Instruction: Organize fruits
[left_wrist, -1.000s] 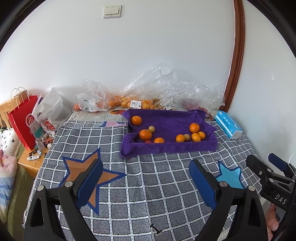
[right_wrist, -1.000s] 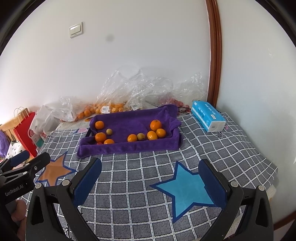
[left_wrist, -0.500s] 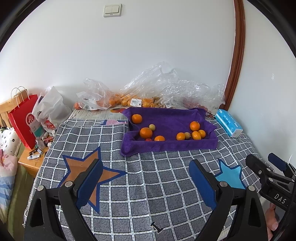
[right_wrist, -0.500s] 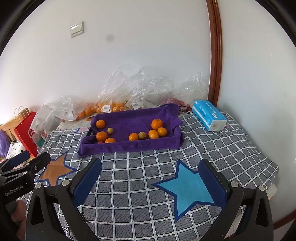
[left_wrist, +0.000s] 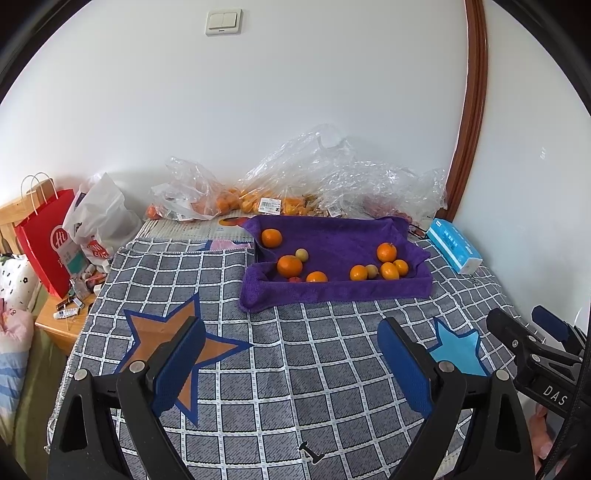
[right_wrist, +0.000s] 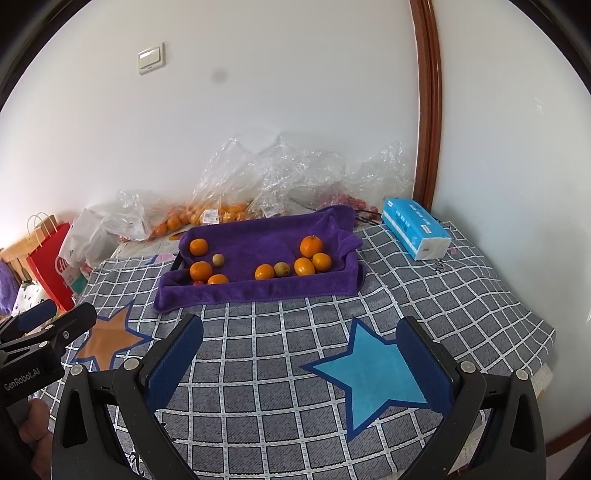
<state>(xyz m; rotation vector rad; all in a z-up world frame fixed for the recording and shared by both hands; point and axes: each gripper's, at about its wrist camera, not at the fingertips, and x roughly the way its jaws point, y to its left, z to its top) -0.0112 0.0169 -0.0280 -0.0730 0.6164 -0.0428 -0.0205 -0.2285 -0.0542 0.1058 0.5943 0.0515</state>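
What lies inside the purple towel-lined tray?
Inside the purple towel-lined tray lie several oranges and two small yellow-green fruits. A small red fruit peeks over the front edge, mostly hidden. The towel covers the tray floor.

Lay loose in a tray draped with a purple towel (left_wrist: 334, 243): oranges (left_wrist: 289, 266) and small yellow-green fruits (left_wrist: 301, 254). Sat in two clusters, one at the tray's left end, one toward the right, none stacked

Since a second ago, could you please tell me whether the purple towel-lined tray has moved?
No. The purple towel-lined tray keeps the same place relative to the blue tissue pack in both views.
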